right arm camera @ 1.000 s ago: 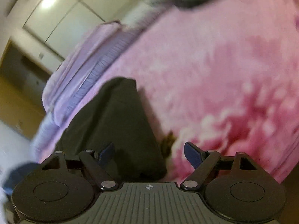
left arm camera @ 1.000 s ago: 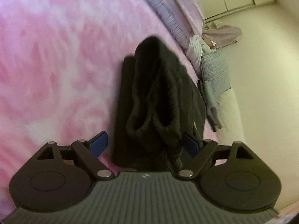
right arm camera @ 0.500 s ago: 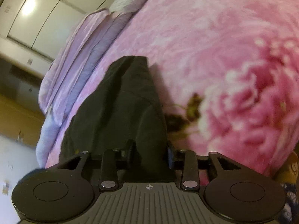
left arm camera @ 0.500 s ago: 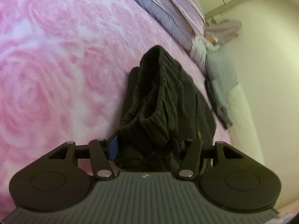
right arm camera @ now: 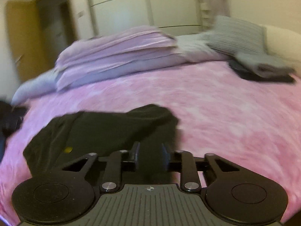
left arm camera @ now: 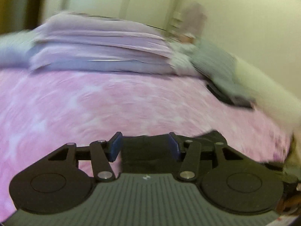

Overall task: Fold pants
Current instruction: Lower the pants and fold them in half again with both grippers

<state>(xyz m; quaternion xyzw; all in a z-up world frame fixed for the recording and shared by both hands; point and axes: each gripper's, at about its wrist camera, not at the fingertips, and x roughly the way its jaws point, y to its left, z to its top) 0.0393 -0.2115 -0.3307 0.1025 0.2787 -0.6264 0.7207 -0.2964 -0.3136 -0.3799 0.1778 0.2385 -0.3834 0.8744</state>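
The black pants (right arm camera: 105,130) lie bunched on the pink rose-patterned blanket (right arm camera: 216,113), with a small yellow tag (right arm camera: 68,149) showing at their left. My right gripper (right arm camera: 150,148) has its jaws closing with a fold of the pants between the pads. In the left wrist view, the pants (left arm camera: 146,154) fill the gap between the blue pads (left arm camera: 115,146). My left gripper (left arm camera: 144,141) is closing on that thick bundle, and more black cloth spreads to its right. The rest of the pants is hidden under the gripper body.
A folded lilac duvet (right arm camera: 116,56) lies across the far side of the bed. Grey pillows (right arm camera: 237,33) and a grey garment over something dark (right arm camera: 263,69) sit at the far right. Behind them are pale wardrobe doors (right arm camera: 169,9) and a wooden door (right arm camera: 22,37) at left.
Both grippers went from wide open beside the pants to closed on black cloth. Both views rolled to level, and the left gripper rose with its bundle.
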